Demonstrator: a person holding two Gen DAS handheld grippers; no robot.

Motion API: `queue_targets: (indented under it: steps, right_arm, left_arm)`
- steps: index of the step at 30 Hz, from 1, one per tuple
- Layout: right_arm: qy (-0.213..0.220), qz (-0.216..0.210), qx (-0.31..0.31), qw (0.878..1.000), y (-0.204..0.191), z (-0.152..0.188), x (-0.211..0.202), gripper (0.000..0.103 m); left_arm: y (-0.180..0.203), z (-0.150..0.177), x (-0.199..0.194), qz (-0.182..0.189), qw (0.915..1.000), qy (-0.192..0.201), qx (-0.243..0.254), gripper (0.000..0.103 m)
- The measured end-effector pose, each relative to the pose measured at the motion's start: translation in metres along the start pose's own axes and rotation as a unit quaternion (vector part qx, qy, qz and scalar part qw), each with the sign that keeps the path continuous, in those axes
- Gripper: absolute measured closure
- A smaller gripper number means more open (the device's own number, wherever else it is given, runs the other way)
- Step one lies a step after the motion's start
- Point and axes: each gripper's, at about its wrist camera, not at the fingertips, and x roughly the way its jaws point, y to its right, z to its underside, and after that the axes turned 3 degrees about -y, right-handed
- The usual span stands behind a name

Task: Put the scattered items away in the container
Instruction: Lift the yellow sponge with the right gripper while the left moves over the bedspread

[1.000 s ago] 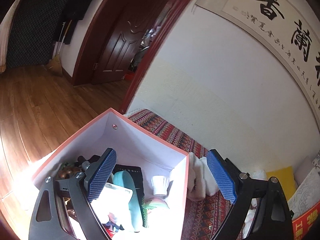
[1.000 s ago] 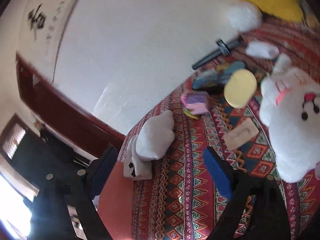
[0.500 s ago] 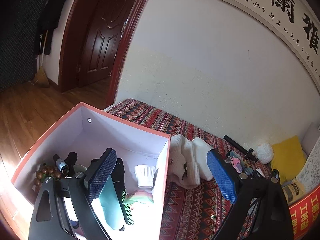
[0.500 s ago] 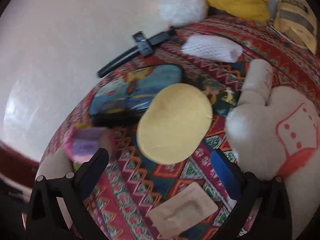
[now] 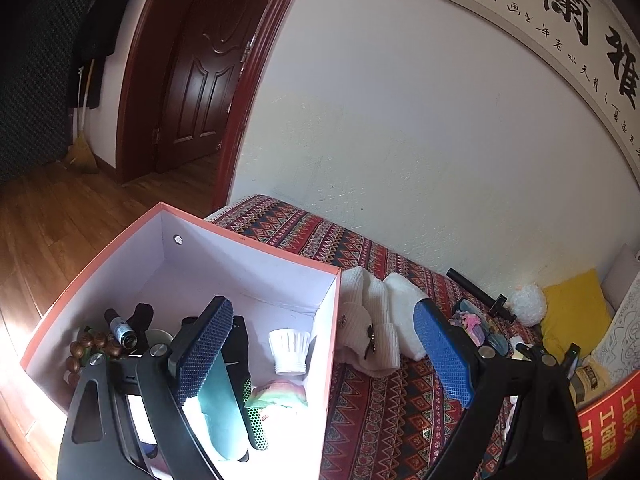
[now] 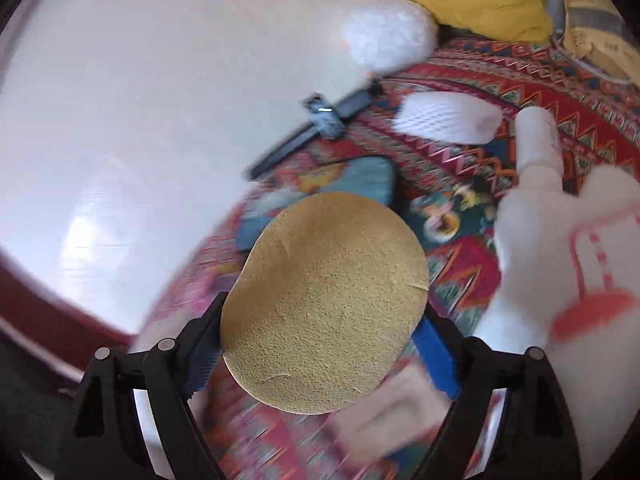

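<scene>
Right gripper (image 6: 320, 344) is over the patterned bed cover (image 6: 460, 152), jaws closing around the round yellow sponge (image 6: 324, 300); the sponge sits between the blue pads (image 6: 434, 354), which appear to reach its edges, but I cannot tell whether they press on it yet; view is blurred. Left gripper (image 5: 320, 356) hangs over the near corner of the pink box (image 5: 248, 240), jaws wide, nothing between them; the box already holds a shuttlecock (image 5: 290, 350) and other small items. Judgement: the sponge is soft, so close on its widest part, squeeze only until it stops slipping, lift straight up; watch the white plush toy (image 6: 568, 280) just beside it, and the tan card (image 6: 384, 424) beneath.
</scene>
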Motion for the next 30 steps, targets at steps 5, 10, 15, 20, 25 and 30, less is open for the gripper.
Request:
queue_targets:
  steps: [5,10,15,20,25,30]
  right_arm:
    - [0.017,-0.113,-0.032,0.993,-0.033,0.035,-0.093,0.017]
    - [0.095,-0.148,-0.064,0.982,-0.041,0.068,-0.173,0.017]
    - [0.113,-0.199,-0.053,0.972,-0.045,0.045,-0.212,0.017]
    - [0.197,-0.254,-0.098,0.942,-0.064,0.015,-0.272,0.017]
    - [0.239,-0.233,-0.11,0.936,-0.053,0.004,-0.291,0.017]
    - [0.213,-0.247,-0.075,0.942,-0.027,-0.012,-0.277,0.017]
  left_arm:
    - [0.01,0.004,-0.001,0.006,1.0,-0.001,0.006,0.011]
    - [0.033,0.012,-0.002,0.014,0.9995,-0.005,0.027,0.011]
    - [0.077,0.029,0.006,0.023,0.9965,-0.014,0.079,0.011]
    - [0.149,0.077,0.046,0.022,0.9844,-0.054,0.166,0.011]
    - [0.235,0.156,0.101,0.017,0.9734,-0.106,0.202,0.011]
    - [0.319,0.209,0.172,0.0,0.9653,-0.104,0.24,0.011]
